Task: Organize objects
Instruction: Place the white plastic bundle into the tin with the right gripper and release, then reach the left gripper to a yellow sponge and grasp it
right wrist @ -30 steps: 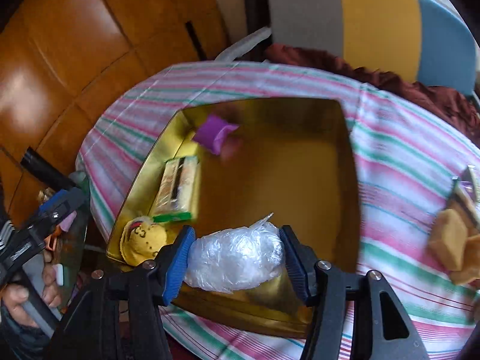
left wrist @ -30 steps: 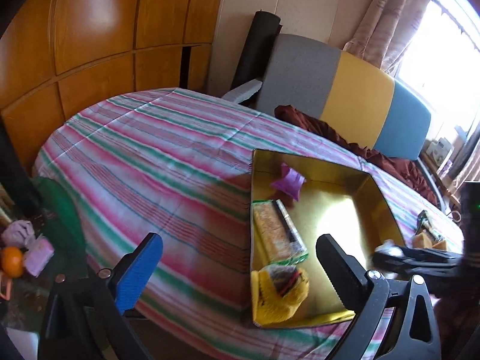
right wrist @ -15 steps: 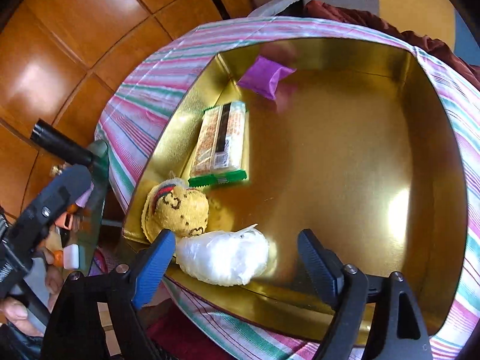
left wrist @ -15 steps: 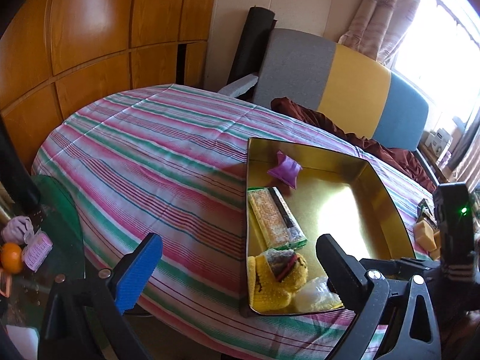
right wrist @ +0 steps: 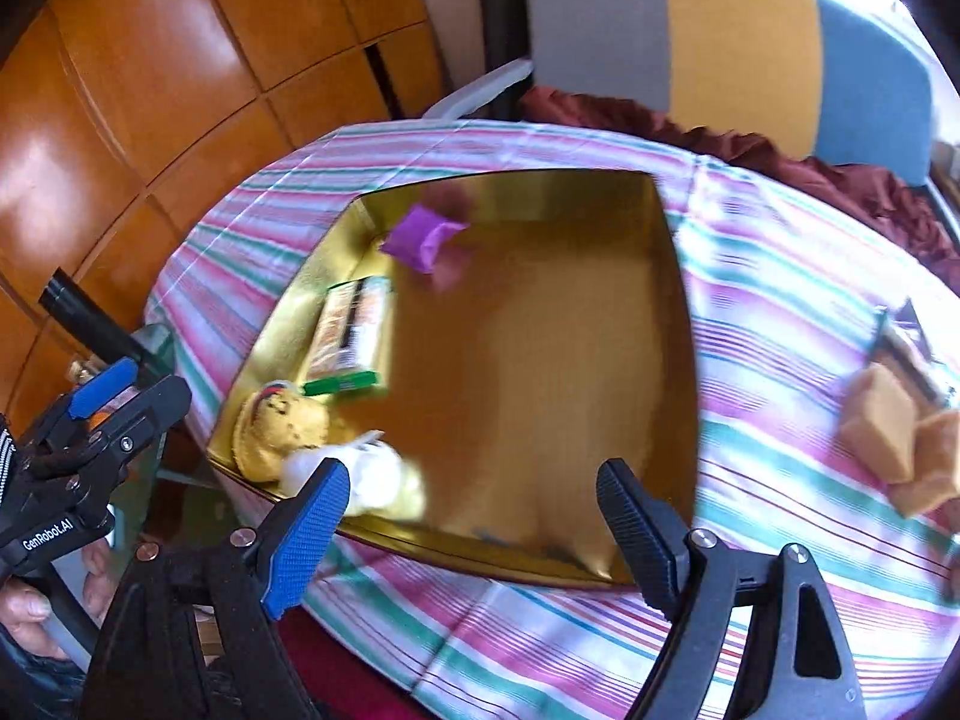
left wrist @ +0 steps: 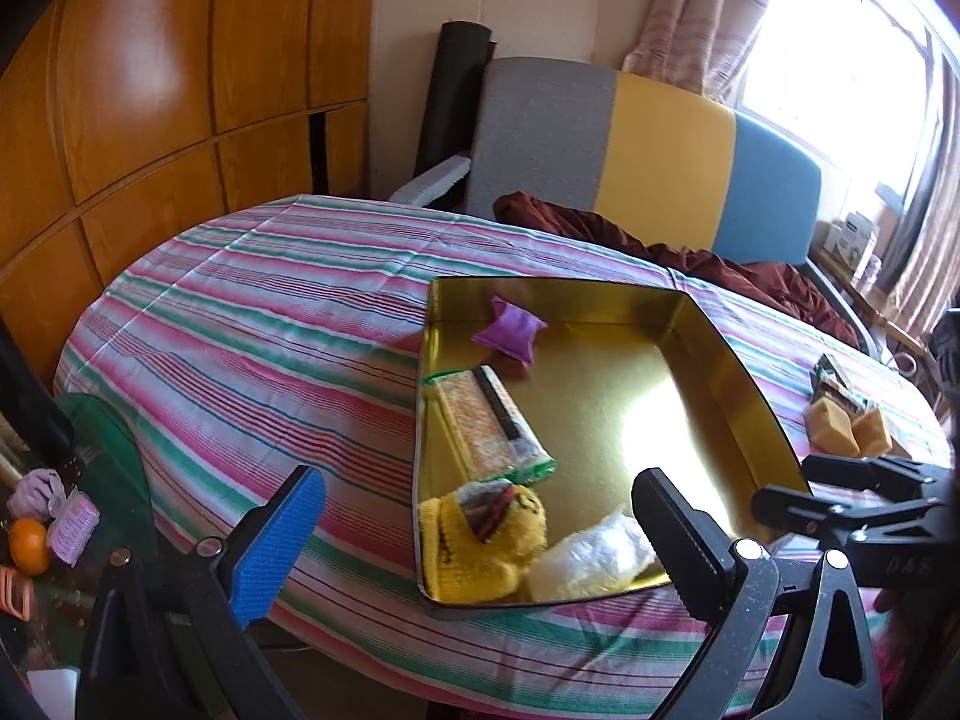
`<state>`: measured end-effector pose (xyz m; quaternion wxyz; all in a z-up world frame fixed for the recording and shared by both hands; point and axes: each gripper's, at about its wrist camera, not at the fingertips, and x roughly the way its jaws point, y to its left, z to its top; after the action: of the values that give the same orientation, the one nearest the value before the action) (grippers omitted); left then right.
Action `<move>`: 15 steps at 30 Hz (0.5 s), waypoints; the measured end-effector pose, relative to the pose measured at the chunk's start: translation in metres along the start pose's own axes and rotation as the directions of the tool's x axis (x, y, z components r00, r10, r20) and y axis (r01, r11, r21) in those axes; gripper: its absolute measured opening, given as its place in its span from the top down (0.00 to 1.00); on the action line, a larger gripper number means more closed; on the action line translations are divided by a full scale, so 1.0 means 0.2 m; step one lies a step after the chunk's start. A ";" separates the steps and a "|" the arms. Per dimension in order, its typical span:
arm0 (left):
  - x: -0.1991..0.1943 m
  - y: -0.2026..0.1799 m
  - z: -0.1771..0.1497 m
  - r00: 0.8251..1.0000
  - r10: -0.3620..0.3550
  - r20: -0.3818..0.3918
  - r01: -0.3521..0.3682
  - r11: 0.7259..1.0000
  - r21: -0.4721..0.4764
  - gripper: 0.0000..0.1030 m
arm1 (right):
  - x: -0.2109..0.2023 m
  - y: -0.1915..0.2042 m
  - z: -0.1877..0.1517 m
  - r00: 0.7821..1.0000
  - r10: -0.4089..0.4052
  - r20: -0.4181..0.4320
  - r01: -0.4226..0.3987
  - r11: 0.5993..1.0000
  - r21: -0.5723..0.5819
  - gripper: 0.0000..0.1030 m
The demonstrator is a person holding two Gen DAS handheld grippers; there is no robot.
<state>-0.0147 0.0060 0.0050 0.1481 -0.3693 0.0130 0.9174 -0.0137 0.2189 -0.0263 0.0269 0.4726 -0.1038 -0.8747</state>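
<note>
A gold tray (left wrist: 744, 384) (right wrist: 678, 312) sits on the striped tablecloth (left wrist: 270, 330). It holds a purple packet (left wrist: 509, 330) (right wrist: 420, 237), a snack bar (left wrist: 486, 420) (right wrist: 348, 330), a yellow plush (left wrist: 462, 546) (right wrist: 282, 426) and a white plastic bag (left wrist: 594, 558) (right wrist: 372, 474). The bag lies in the tray's near corner beside the plush. My right gripper (right wrist: 474, 516) hovers open above the tray's near rim, to the right of the bag, with nothing between its pads. My left gripper (left wrist: 480, 534) is open and empty at the tray's near left corner.
Yellow sponge blocks (left wrist: 846, 432) (right wrist: 894, 438) and a dark packet (left wrist: 834, 378) lie on the cloth right of the tray. A grey, yellow and blue sofa back (left wrist: 630, 156) with a maroon cloth (left wrist: 690, 252) stands behind. A glass side table (left wrist: 90, 480) with an orange is at lower left.
My right gripper opened and let go of the white plastic bag, which now lies in the tray's near corner. The gripper then drew back and to the right. The left gripper shifted slightly.
</note>
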 end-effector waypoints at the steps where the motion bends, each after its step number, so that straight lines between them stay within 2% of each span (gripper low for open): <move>1: 0.00 -0.02 0.00 1.000 -0.006 -0.001 0.006 1.000 0.009 0.00 | -0.01 -0.02 -0.01 1.000 -0.009 0.005 0.009 1.000 0.009 0.17; 8: 0.00 -0.12 -0.02 0.999 -0.031 -0.017 0.032 0.998 0.053 0.00 | -0.12 -0.24 -0.05 0.997 -0.071 0.031 0.068 0.995 0.075 0.16; 15: 0.00 -0.27 -0.02 0.996 -0.087 -0.026 0.089 0.988 0.124 0.00 | -0.25 -0.55 -0.09 0.980 -0.194 0.035 0.186 0.969 0.161 0.16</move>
<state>0.0033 0.0569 0.0060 0.2111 -0.3687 0.0555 0.9035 0.0350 0.3304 -0.0171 -0.0970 0.4587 -0.1270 -0.8741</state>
